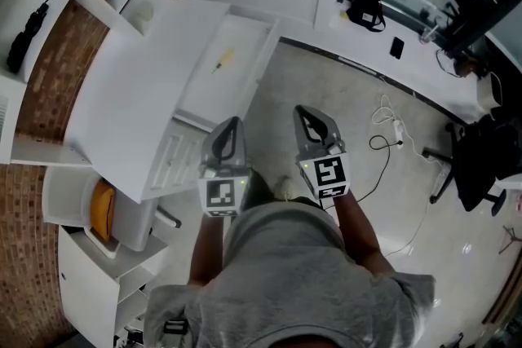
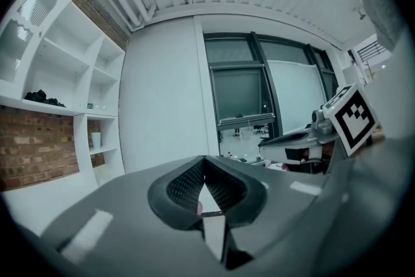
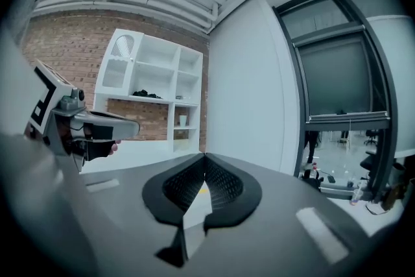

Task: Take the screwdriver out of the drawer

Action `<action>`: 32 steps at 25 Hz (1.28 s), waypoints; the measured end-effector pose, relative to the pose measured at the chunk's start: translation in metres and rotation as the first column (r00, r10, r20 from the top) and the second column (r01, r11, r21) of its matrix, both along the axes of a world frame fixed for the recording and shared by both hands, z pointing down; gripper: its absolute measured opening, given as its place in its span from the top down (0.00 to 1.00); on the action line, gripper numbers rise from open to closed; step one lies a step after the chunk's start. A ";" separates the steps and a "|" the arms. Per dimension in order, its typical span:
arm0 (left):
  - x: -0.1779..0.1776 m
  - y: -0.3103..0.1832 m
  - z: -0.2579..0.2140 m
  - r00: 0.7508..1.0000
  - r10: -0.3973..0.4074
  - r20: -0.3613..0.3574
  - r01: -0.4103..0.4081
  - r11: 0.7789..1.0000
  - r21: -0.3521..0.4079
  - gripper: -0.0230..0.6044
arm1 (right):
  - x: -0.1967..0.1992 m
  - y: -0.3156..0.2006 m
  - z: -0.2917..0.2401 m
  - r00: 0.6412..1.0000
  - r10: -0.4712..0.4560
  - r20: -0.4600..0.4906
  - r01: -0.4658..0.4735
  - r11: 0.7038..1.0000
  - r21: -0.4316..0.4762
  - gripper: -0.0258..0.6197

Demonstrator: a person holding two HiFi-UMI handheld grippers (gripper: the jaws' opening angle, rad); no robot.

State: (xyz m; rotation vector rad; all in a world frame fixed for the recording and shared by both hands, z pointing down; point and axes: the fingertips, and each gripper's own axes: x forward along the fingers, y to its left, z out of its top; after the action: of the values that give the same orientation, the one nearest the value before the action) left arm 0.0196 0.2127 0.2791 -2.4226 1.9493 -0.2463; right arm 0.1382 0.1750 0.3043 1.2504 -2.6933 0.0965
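your left gripper [image 1: 232,125] and right gripper [image 1: 305,113] both have their jaws pressed together on nothing. the yellow screwdriver [image 1: 223,59] lies in the open drawer [image 1: 218,96], just beyond the left gripper, the nearer one, its long axis slanting near-left to far-right. you have no readable writing, only square markers.

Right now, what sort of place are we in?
Looks like an office or lab workroom: a white desk with an open drawer, white shelving against a brick wall, and an office chair near loose cables on the floor.
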 end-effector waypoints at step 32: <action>-0.163 -0.249 0.113 0.997 0.056 -0.060 -0.069 0.970 -0.234 0.94 | -0.178 -0.236 0.101 0.996 0.005 -0.084 -0.024 0.975 -0.223 0.96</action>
State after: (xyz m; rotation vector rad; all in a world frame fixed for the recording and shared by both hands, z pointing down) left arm -0.1432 -0.0368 0.3921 -2.6561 1.9624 -0.4407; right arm -0.0394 -0.0608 0.4057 1.1791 -2.5198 0.3323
